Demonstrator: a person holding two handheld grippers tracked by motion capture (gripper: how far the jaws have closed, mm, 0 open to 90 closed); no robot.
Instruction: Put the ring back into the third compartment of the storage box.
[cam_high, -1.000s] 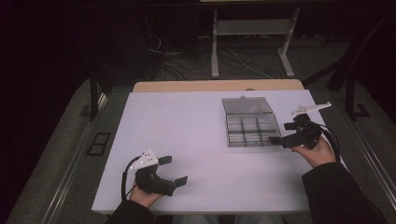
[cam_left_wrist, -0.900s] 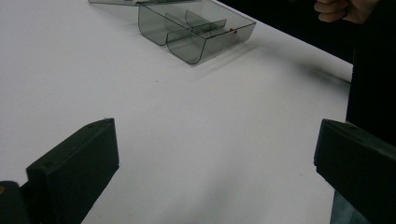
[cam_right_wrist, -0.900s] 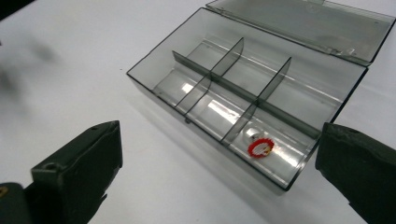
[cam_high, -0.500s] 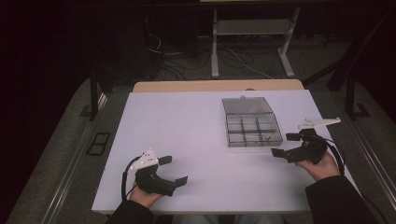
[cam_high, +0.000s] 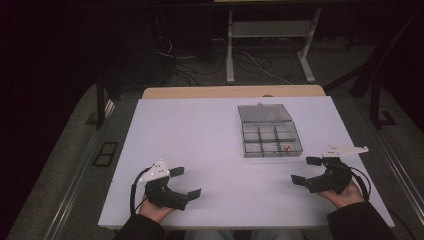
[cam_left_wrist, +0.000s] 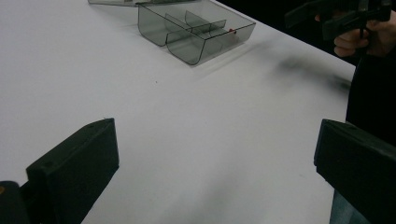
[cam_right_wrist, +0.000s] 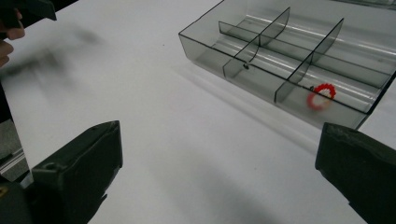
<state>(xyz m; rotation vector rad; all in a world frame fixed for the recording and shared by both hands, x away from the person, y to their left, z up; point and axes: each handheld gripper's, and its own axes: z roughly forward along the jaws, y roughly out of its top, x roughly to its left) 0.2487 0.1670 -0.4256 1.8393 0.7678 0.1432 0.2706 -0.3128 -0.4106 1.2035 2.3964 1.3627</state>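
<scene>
White table (cam_high: 210, 150): right tool (cam_high: 306, 171), jaws apart, now nearer than before, off the box (cam_high: 270, 131); left tool (cam_high: 186, 181) agape.

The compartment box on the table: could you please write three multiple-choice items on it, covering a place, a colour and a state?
1. Where does the red ring lie?
A. In a near corner compartment of the compartment box
B. On the bare table
C. Between the right gripper's jaws

2. What colour are the box walls?
A. Opaque white
B. Smoky transparent grey
C. Yellow

3. How do the grippers stand?
A. Both shut
B. Left shut only
C. Both open

Answers: 1 A, the ring sits behind a divider; 2 B, the dividers show through; 3 C, left gripper and right gripper jaws stand wide apart.
</scene>
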